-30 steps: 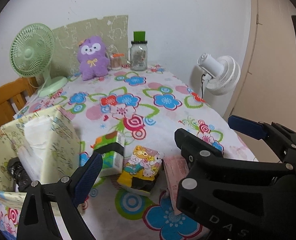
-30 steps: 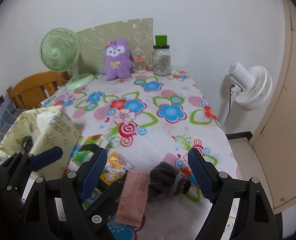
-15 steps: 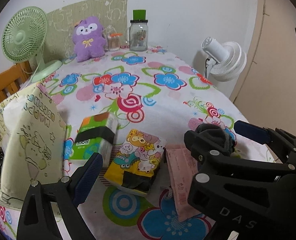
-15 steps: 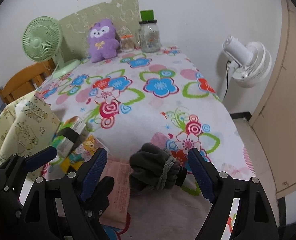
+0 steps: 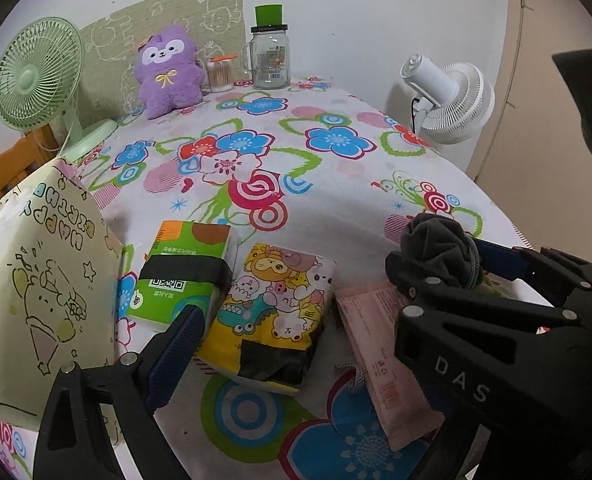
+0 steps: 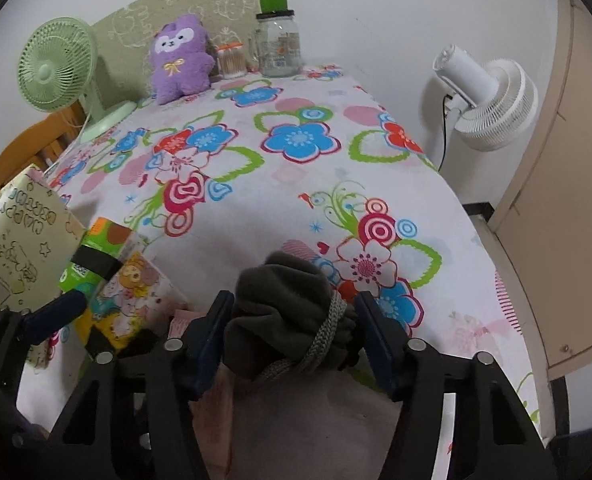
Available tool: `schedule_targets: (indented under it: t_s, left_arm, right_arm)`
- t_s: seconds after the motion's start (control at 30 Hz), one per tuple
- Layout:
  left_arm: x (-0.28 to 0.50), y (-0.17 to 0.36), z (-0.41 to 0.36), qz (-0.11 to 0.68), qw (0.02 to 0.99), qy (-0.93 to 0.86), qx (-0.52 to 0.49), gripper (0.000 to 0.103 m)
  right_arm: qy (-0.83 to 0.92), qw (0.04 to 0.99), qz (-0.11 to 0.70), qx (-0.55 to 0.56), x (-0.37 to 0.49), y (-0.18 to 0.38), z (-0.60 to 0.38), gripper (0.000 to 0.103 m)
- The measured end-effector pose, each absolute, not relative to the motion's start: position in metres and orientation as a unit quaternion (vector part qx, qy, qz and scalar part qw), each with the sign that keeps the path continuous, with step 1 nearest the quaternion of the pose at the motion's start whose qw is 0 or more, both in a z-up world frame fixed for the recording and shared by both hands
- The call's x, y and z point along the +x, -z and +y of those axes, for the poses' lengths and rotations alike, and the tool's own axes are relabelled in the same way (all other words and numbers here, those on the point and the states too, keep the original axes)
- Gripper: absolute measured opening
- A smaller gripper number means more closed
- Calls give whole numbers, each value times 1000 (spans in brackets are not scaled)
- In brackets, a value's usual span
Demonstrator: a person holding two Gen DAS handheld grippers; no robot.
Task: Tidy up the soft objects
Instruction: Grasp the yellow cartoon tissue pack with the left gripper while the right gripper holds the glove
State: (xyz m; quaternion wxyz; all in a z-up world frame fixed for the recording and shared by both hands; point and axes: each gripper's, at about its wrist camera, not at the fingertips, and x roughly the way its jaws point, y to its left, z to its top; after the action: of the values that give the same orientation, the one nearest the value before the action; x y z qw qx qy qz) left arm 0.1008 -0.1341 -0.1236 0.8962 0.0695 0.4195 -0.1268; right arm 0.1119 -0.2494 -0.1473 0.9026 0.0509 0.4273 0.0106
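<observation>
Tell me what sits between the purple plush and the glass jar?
A small orange-lidded tub stands there, beside the plush and jar; both wrist views show it.

Green fan (image 5: 36, 76), glass jar (image 5: 271, 60), white fan (image 6: 492, 104).

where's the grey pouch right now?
In the right wrist view the grey pouch sits low and centre on the flowered tablecloth, between the right gripper's fingers, with the pink packet just to its left.

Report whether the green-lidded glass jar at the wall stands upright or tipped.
Upright. The green-lidded glass jar stands on its base on the flowered tablecloth, lid on top.
</observation>
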Motion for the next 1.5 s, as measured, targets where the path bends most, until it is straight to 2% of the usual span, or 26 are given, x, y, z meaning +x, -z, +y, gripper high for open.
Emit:
schedule_targets:
  t_s: [0.23,0.7,0.97,1.1,1.3,1.5]
  left_arm:
    - [102,123,-132,419,897,124,63,97]
    - [91,116,-133,405,905,111,67,93]
    - [100,121,-127,410,903,107,73,76]
    - [106,123,-129,413,901,109,79,57]
    - [108,122,-126,419,897,118,72,46]
    - [105,118,-124,422,895,130,58,42]
  right_arm:
    - [-10,905,420,64,110,147,-252,56]
    - [-10,915,397,72,92,132,-259,55]
    - [-22,915,398,71,92,130,-247,55]
    - [-23,913,402,68,98,132,-242,55]
    - [-20,910,409,65,105,134,-237,55]
    - [-21,909,411,63,105,133,-232,55]
